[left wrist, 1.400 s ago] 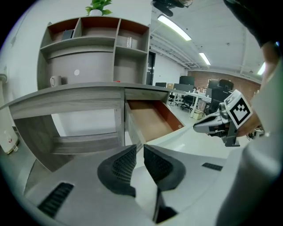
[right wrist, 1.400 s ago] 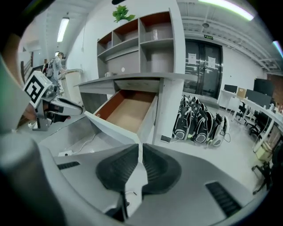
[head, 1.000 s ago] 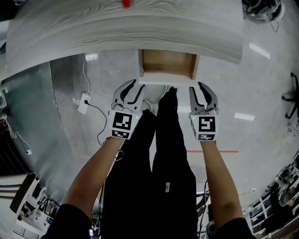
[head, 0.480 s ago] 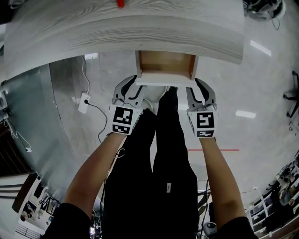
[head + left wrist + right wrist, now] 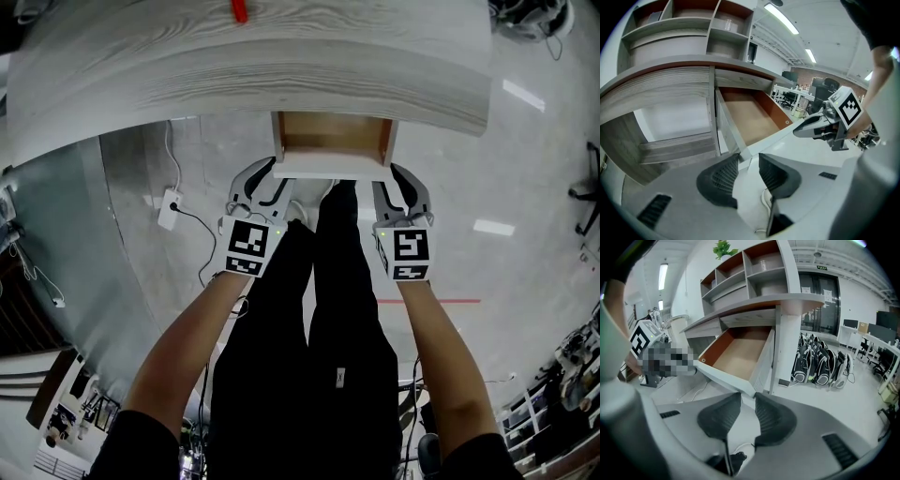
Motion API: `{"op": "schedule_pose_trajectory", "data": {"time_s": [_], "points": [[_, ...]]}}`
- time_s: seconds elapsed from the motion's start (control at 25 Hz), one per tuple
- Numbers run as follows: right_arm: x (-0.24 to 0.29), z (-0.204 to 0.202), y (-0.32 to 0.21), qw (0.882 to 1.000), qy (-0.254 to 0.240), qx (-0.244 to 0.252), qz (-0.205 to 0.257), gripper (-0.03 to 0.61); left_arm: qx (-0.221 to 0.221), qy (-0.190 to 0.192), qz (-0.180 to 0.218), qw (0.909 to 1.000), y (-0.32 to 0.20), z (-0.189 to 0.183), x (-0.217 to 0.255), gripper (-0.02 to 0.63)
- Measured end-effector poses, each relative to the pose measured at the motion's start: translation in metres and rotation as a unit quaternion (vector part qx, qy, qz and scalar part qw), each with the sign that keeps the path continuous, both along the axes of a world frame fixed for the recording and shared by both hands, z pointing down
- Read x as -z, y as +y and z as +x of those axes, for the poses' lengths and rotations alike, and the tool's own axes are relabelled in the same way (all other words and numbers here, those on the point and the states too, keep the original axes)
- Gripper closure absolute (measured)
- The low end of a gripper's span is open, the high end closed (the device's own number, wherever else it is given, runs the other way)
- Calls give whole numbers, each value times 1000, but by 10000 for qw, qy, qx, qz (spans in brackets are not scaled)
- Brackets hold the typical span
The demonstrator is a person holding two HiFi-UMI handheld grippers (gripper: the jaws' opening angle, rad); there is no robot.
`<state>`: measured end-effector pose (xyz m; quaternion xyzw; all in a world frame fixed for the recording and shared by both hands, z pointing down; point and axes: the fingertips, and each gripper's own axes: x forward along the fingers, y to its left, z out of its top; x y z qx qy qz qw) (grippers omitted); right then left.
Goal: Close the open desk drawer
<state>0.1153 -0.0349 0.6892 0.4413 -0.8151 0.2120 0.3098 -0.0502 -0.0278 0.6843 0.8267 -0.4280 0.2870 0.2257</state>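
The open drawer (image 5: 333, 139), wood-brown inside with a white front (image 5: 333, 169), juts out from under the grey desk top (image 5: 281, 66). My left gripper (image 5: 272, 178) is at the front's left corner. Its jaws stand open, and that corner (image 5: 742, 154) lies just at their tips without being pressed. My right gripper (image 5: 390, 180) is at the front's right corner, also open, with the corner (image 5: 749, 391) at the gap between its tips. The drawer (image 5: 750, 117) looks empty in both gripper views.
The person's legs in black trousers (image 5: 328, 309) stand below the drawer between the arms. A white power strip with a cable (image 5: 170, 208) lies on the floor at left. A red object (image 5: 239, 11) sits on the desk. Shelves (image 5: 693, 23) rise above it, and bags (image 5: 820, 364) stand at right.
Both grippers have moved up from a little below the drawer front to its two corners. Slightly less of the drawer's inside shows now.
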Motion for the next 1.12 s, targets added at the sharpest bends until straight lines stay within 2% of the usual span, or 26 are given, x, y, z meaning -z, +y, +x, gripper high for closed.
{"op": "schedule_pose_trajectory", "data": {"time_s": [0.36, 0.64, 0.92, 1.12], "points": [[15, -2, -1, 9995, -238, -208, -77, 471, 463, 188, -79, 9987, -1, -3, 15, 480], [43, -4, -6, 9970, -531, -561, 48, 471, 458, 273, 125, 9985, -9, -6, 45, 480], [55, -4, -11, 9970, -623, -453, 47, 471, 689, 425, 236, 9964, -14, -5, 58, 480], [54, -5, -15, 9976, -624, -313, 30, 471, 785, 371, 217, 9960, -21, -7, 57, 480]]}}
